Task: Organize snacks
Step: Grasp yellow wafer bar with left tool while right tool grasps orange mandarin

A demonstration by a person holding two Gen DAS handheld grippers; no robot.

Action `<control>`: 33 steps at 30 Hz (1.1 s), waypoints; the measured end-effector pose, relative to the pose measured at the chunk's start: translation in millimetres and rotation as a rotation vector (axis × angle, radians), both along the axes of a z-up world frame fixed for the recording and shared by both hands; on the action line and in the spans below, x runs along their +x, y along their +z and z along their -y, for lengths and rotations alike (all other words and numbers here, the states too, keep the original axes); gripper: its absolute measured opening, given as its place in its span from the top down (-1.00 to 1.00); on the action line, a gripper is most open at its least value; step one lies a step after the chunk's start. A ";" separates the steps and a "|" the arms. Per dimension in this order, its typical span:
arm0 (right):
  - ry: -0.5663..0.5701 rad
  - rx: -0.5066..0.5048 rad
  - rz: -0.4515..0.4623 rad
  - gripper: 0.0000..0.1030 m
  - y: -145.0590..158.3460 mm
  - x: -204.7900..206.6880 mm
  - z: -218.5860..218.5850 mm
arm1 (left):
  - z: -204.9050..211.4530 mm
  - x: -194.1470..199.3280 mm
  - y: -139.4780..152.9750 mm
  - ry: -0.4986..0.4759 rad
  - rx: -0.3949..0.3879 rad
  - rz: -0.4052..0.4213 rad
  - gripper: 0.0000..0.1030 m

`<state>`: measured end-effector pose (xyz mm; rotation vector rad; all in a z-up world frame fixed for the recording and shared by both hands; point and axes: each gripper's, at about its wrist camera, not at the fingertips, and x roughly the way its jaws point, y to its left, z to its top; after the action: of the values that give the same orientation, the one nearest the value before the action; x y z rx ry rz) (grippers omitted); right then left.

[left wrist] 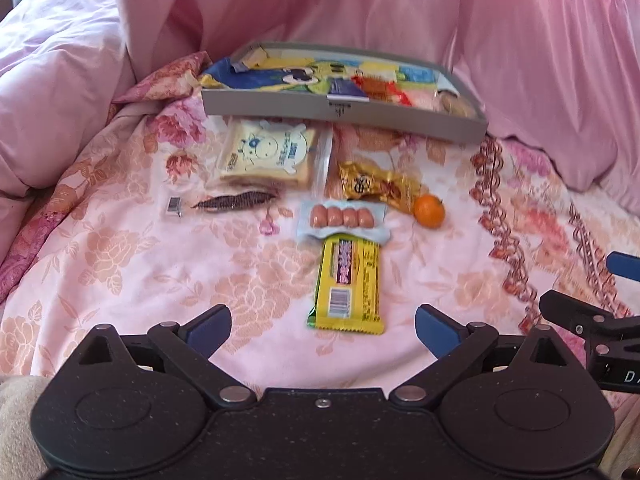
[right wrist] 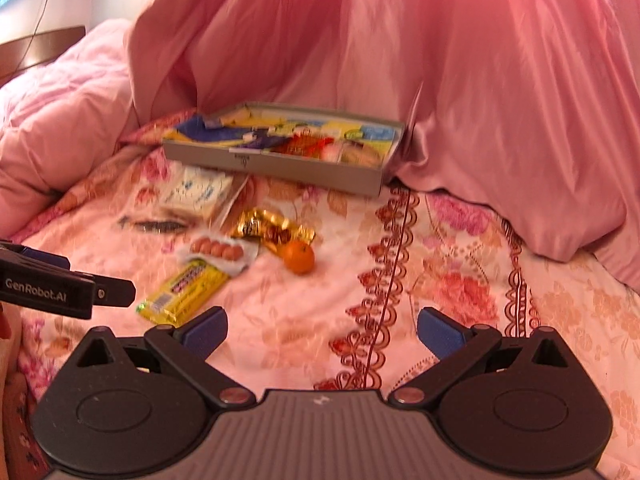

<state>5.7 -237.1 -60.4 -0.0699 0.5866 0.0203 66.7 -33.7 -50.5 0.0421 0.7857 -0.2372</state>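
Yellow flat plastic-wrapped snack bar (left wrist: 347, 282), lower centre, looks light and slippery; both hand-held grippers (left wrist: 323, 330) (right wrist: 322, 330) gape empty, so pinch its long edges.

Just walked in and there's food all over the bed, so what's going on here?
Someone is sorting snacks with two handheld grippers. Both the left gripper and the right gripper hover open over the bedspread, holding nothing. The grey tray already holds several packets. Still loose in front of it: a yellow bar, a sausage pack, an orange, a gold packet and a bread pack.
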 end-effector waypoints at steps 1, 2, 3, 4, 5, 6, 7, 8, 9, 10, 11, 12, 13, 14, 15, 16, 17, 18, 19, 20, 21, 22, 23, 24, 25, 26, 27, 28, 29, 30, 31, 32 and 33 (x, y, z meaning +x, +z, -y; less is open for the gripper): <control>-0.002 -0.002 -0.018 -1.00 -0.8 1.8 -0.2 | 0.5 1.9 -1.5 -0.003 0.006 -0.006 -0.91; -0.004 -0.005 -0.033 -1.00 -1.7 3.4 -0.5 | 1.2 3.9 -3.1 -0.006 0.010 -0.012 -0.91; -0.006 -0.009 -0.046 -1.00 -2.9 5.0 -0.7 | 2.1 6.7 -4.7 -0.007 0.015 -0.020 -0.91; -0.009 -0.015 -0.060 -1.00 -4.2 6.7 -1.1 | 2.9 9.1 -6.3 -0.005 0.019 -0.028 -0.91; -0.010 -0.017 -0.073 -1.00 -5.4 8.7 -0.8 | 3.3 10.8 -8.0 -0.006 0.021 -0.036 -0.91; -0.010 -0.015 -0.086 -1.00 -6.7 10.7 -0.3 | 3.8 12.6 -9.9 -0.008 0.022 -0.044 -0.91; -0.011 -0.012 -0.099 -1.00 -8.0 12.5 0.1 | 4.3 13.9 -11.6 -0.011 0.023 -0.049 -0.91; -0.010 -0.012 -0.109 -1.00 -9.0 14.3 0.3 | 5.2 15.1 -13.2 -0.015 0.026 -0.052 -0.91; -0.010 -0.013 -0.118 -1.00 -9.9 16.0 0.4 | 6.7 16.3 -14.9 -0.019 0.030 -0.055 -0.91; -0.008 -0.014 -0.128 -1.00 -10.9 17.7 0.4 | 7.9 17.5 -16.4 -0.024 0.035 -0.057 -0.91; -0.006 -0.015 -0.136 -1.00 -11.7 19.5 0.1 | 9.1 18.4 -17.7 -0.027 0.040 -0.058 -0.91; -0.003 -0.017 -0.144 -1.00 -12.4 21.3 -0.2 | 10.2 19.4 -19.0 -0.031 0.047 -0.057 -0.91; 0.000 -0.021 -0.150 -1.00 -13.2 23.1 -0.5 | 11.0 20.4 -19.9 -0.034 0.052 -0.056 -0.91; 0.003 -0.025 -0.154 -1.00 -13.8 24.8 -0.9 | 11.8 21.4 -20.8 -0.037 0.058 -0.054 -0.91; 0.008 -0.026 -0.157 -1.00 -14.1 26.6 -0.9 | 12.5 22.5 -21.5 -0.038 0.063 -0.053 -0.91; 0.013 -0.026 -0.160 -1.00 -14.1 28.5 -0.8 | 13.1 23.7 -22.4 -0.039 0.067 -0.052 -0.91; 0.017 -0.026 -0.160 -1.00 -14.1 30.8 -0.6 | 13.7 25.1 -23.4 -0.040 0.071 -0.051 -0.91; 0.021 -0.026 -0.159 -1.00 -14.1 33.3 -0.2 | 13.3 26.3 -24.0 -0.042 0.074 -0.047 -0.91; 0.026 -0.030 -0.157 -1.00 -13.9 35.9 -0.1 | 14.0 27.6 -24.8 -0.042 0.078 -0.043 -0.91; 0.032 -0.036 -0.155 -1.00 -13.7 38.8 0.0 | 14.8 28.9 -25.4 -0.044 0.083 -0.037 -0.91; 0.039 -0.047 -0.152 -1.00 -13.7 42.0 -0.2 | 16.1 30.2 -26.1 -0.045 0.088 -0.032 -0.91; 0.048 -0.061 -0.147 -1.00 -13.8 45.7 -0.7 | 17.6 31.9 -26.8 -0.049 0.093 -0.026 -0.91; 0.059 -0.074 -0.142 -1.00 -14.1 49.6 -1.0 | 19.1 33.4 -27.6 -0.054 0.100 -0.020 -0.91; 0.074 -0.084 -0.138 -1.00 -14.4 53.5 -1.4 | 20.4 35.1 -28.5 -0.061 0.107 -0.015 -0.91; 0.095 -0.089 -0.135 -1.00 -15.2 57.5 -1.1 | 21.9 36.6 -29.5 -0.068 0.115 -0.011 -0.91; 0.116 -0.091 -0.134 -1.00 -16.2 61.7 0.1 | 23.3 37.9 -30.7 -0.075 0.123 -0.008 -0.91; 0.135 -0.094 -0.131 -1.00 -17.8 66.2 1.4 | 24.6 39.6 -32.1 -0.082 0.132 -0.004 -0.91; 0.148 -0.097 -0.126 -1.00 -19.6 70.3 2.8 | 25.9 41.4 -33.3 -0.087 0.139 -0.003 -0.91; 0.160 -0.098 -0.119 -1.00 -21.9 74.4 4.5 | 27.3 43.6 -34.5 -0.093 0.144 -0.003 -0.91; 0.171 -0.096 -0.115 -1.00 -24.0 77.9 6.3 | 28.4 45.4 -35.9 -0.098 0.147 -0.004 -0.91; 0.177 -0.091 -0.115 -1.00 -26.4 82.0 8.0 | 29.5 47.1 -37.0 -0.103 0.149 -0.005 -0.91; 0.183 -0.086 -0.113 -1.00 -28.4 85.6 9.4 | 30.3 48.4 -38.2 -0.108 0.151 -0.004 -0.91; 0.194 -0.081 -0.107 -1.00 -30.5 88.5 10.8 | 31.4 50.0 -39.5 -0.113 0.154 -0.004 -0.91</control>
<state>94.2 -247.8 -90.8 -0.2050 0.6855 0.1894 116.7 -65.1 -90.0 0.2321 0.8052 -0.2838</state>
